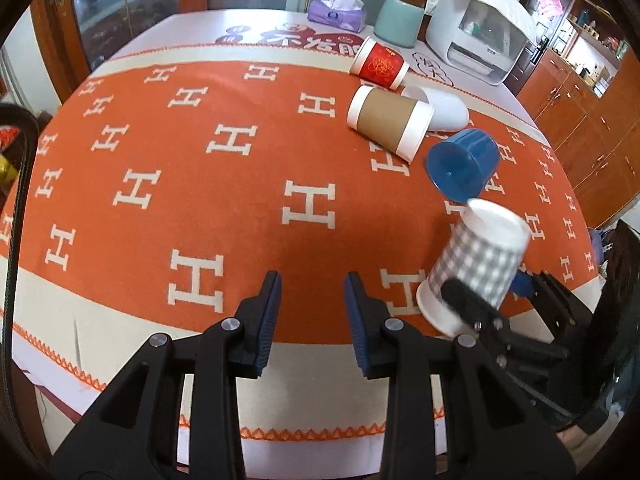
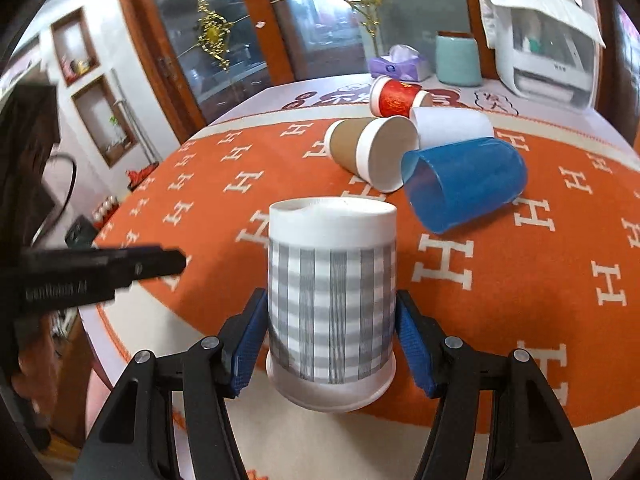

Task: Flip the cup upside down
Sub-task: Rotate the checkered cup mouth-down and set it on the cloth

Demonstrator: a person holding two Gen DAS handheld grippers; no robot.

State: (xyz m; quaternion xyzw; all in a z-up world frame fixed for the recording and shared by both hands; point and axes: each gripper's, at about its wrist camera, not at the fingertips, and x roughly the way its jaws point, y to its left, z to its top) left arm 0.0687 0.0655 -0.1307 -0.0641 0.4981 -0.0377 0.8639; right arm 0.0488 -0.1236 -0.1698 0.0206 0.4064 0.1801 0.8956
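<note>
A grey-and-white checked paper cup [image 2: 331, 304] is held between the blue pads of my right gripper [image 2: 331, 340], base up and rim down, just above the orange cloth near the table's front edge. In the left wrist view the same cup [image 1: 476, 268] shows at the right, tilted, with the right gripper [image 1: 492, 300] shut around it. My left gripper [image 1: 313, 312] is open and empty over the front of the cloth, left of the cup. Its black arm [image 2: 100, 272] shows at the left of the right wrist view.
Lying on their sides further back are a blue plastic cup [image 1: 462, 168], a brown-sleeved paper cup [image 1: 390, 122], a white cup [image 1: 444, 110] and a red paper cup [image 1: 380, 64]. A tissue box [image 1: 338, 12], a mint canister [image 1: 398, 20] and a white appliance [image 1: 476, 36] stand at the far edge.
</note>
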